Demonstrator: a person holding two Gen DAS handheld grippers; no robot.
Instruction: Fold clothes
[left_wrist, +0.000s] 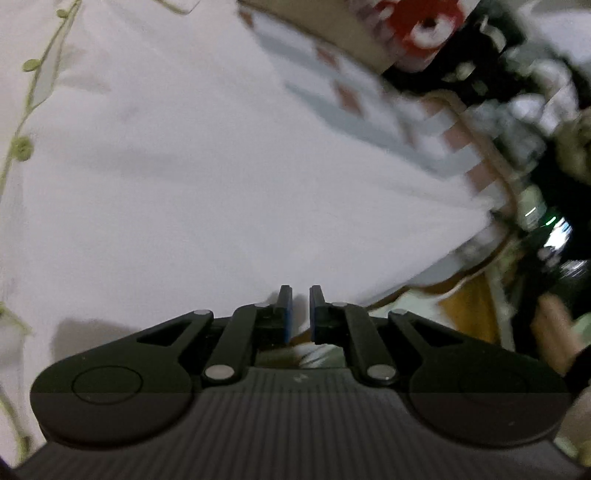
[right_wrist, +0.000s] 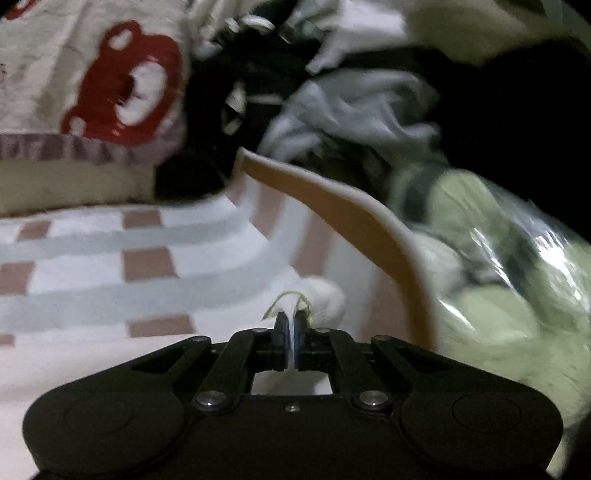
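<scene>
One white garment (left_wrist: 207, 177) with a green vine trim (left_wrist: 26, 147) lies spread over the checked blanket (right_wrist: 147, 254), filling most of the left wrist view.

Left hand-held gripper (left_wrist: 300, 314): the jaws stand slightly apart with a narrow gap between the blue pads. It sits at the near edge of the white garment; whether any cloth lies between the pads cannot be told.

Right hand-held gripper (right_wrist: 292, 330): the jaws are closed on a thin fold of the white garment (right_wrist: 321, 295), with the green trim showing just above the fingertips.

Beyond the white garment the checked blanket lies bare, giving open room up to a cream cloth with a red print (right_wrist: 122, 81). Right of the white garment a curved tan edge (right_wrist: 347, 206) bounds the blanket. Past that edge lies one heap of dark and light clothes (right_wrist: 362, 99) and one pale green item in clear plastic (right_wrist: 491, 266), close beside the right hand-held gripper.
</scene>
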